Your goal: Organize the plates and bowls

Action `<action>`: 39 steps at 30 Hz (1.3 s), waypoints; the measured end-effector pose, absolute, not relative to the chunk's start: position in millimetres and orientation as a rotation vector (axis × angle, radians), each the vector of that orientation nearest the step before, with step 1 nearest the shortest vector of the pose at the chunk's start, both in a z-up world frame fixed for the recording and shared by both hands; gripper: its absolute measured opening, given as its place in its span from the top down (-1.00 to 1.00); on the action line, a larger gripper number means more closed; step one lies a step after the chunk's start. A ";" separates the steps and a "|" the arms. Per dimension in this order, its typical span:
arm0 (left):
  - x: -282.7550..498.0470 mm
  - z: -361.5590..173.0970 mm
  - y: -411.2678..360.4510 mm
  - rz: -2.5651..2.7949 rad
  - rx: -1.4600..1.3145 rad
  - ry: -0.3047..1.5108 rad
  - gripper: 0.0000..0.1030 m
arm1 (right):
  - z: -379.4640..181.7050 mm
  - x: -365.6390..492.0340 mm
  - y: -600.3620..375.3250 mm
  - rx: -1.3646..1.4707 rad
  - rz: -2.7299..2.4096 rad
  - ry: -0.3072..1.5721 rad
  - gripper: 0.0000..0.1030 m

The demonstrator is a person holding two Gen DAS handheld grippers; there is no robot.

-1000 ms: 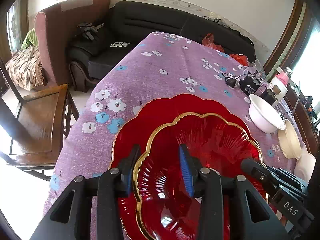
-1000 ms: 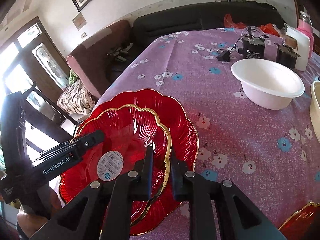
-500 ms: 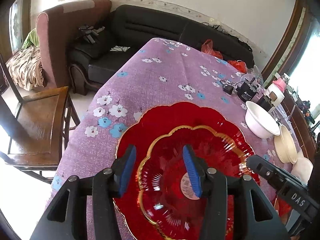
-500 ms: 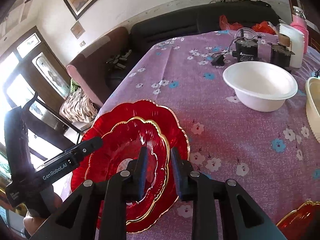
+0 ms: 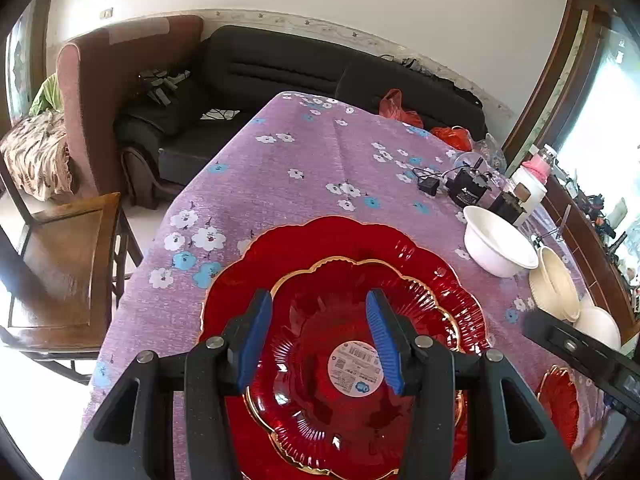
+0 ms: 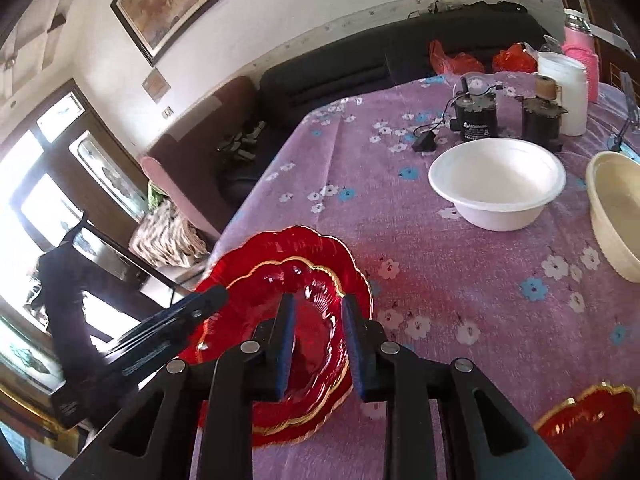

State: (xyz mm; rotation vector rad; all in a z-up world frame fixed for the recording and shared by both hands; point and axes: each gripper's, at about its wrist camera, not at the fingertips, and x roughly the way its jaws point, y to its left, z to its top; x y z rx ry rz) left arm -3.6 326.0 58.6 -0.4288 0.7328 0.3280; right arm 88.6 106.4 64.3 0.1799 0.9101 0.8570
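Note:
A smaller red gold-rimmed plate (image 5: 344, 344) with a round sticker rests inside a larger red scalloped plate (image 5: 336, 240) at the near left of the purple flowered table (image 5: 312, 168). My left gripper (image 5: 318, 338) hangs open above the smaller plate, holding nothing. My right gripper (image 6: 316, 344) is open above the right side of the same stack (image 6: 296, 280), also empty. A white bowl (image 6: 496, 180) and a cream bowl (image 6: 616, 208) stand to the right. Another red plate (image 6: 588, 424) lies at the near right.
Black motors (image 6: 476, 116), a charger with cable (image 6: 424, 142), a white jar (image 6: 564, 88) and a pink bottle (image 6: 580, 52) stand at the table's far right. A wooden chair (image 5: 64, 264) is left of the table, and a black sofa (image 5: 280, 72) is behind it.
Both grippers have let go of the smaller red plate, opened and drawn back and upward. The plate now rests in the larger plate.

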 end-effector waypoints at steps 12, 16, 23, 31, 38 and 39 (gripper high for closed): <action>-2.5 64.2 304.5 0.252 -0.402 0.707 0.06 | 49.6 50.4 -36.0 0.194 0.763 0.939 0.33; -9.2 80.4 273.8 0.195 -0.369 0.723 0.06 | 38.0 47.9 -112.4 0.226 0.622 0.953 0.33; -7.7 70.7 170.0 -0.147 -0.383 0.868 -0.04 | -0.9 63.1 -186.4 0.341 0.514 1.060 0.33; 17.2 23.3 99.6 -0.187 -0.314 1.033 -0.03 | -10.0 59.9 -175.3 0.376 0.608 1.094 0.34; 25.0 16.6 72.1 -0.151 -0.239 1.031 0.49 | -13.1 57.2 -156.0 0.286 0.585 1.107 0.83; 23.8 20.6 73.2 -0.148 -0.246 1.019 0.49 | -11.0 58.2 -156.4 0.294 0.590 1.105 0.83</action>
